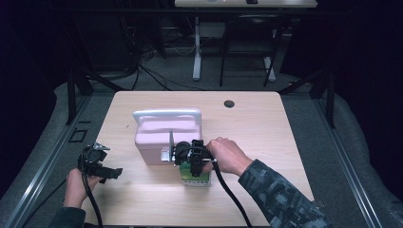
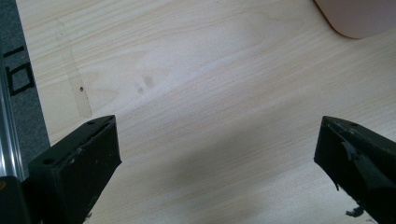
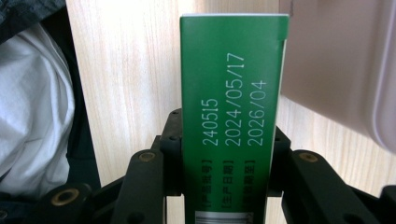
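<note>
A pink lidded box (image 1: pixel 166 135) with a white handle (image 1: pixel 166 114) stands left of the table's middle. Against its near right corner stands a green carton (image 1: pixel 196 179). My right gripper (image 1: pixel 192 159) comes down on it from above. In the right gripper view the carton (image 3: pixel 233 93) bears white printed dates and both jaws press on its sides, with the gripper (image 3: pixel 227 135) shut on it and the pink box (image 3: pixel 336 70) beside it. My left gripper (image 1: pixel 107 161) hangs near the table's left front edge, open (image 2: pixel 215 163) over bare wood, a corner of the pink box (image 2: pixel 359 16) beyond.
The wooden table (image 1: pixel 266 142) has a round cable hole (image 1: pixel 229 103) at the back. A metal rail and grey floor (image 2: pixel 18 116) run along its left edge. White cloth (image 3: pixel 32 107) and a dark sleeve lie left of the carton.
</note>
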The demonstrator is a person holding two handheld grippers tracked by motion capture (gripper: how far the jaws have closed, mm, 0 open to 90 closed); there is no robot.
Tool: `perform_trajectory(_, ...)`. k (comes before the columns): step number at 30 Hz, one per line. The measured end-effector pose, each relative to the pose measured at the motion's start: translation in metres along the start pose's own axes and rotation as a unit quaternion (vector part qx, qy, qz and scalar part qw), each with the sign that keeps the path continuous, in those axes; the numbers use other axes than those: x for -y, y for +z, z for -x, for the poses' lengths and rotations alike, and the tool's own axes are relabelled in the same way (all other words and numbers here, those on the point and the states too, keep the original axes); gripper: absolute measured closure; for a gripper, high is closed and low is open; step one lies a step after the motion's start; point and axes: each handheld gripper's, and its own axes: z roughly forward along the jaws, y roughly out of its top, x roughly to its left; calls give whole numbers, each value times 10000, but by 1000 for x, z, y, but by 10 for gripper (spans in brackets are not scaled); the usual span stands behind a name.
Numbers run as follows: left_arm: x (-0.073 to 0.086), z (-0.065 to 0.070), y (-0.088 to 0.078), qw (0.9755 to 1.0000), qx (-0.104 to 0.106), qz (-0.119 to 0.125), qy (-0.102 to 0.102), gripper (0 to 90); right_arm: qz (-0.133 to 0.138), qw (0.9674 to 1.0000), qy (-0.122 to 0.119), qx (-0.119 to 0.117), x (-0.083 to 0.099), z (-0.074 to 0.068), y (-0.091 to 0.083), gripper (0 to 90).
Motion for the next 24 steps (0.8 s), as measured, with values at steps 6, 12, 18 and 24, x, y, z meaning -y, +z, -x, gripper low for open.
perform_trajectory(6,0,1,0,10000,7,2,-16,4,-15,10000,89,26,10,0,-5,623)
perform_trajectory(12,0,0,0,10000,16,-3,-11,4,-90,9997,211,82,27,2,-11,623)
perform_trajectory(18,0,1,1,10000,13,-12,-7,4,-136,9992,337,149,42,2,-16,622)
perform_trajectory(24,0,1,1,10000,20,-24,4,4,-173,9985,497,181,60,4,-21,622)
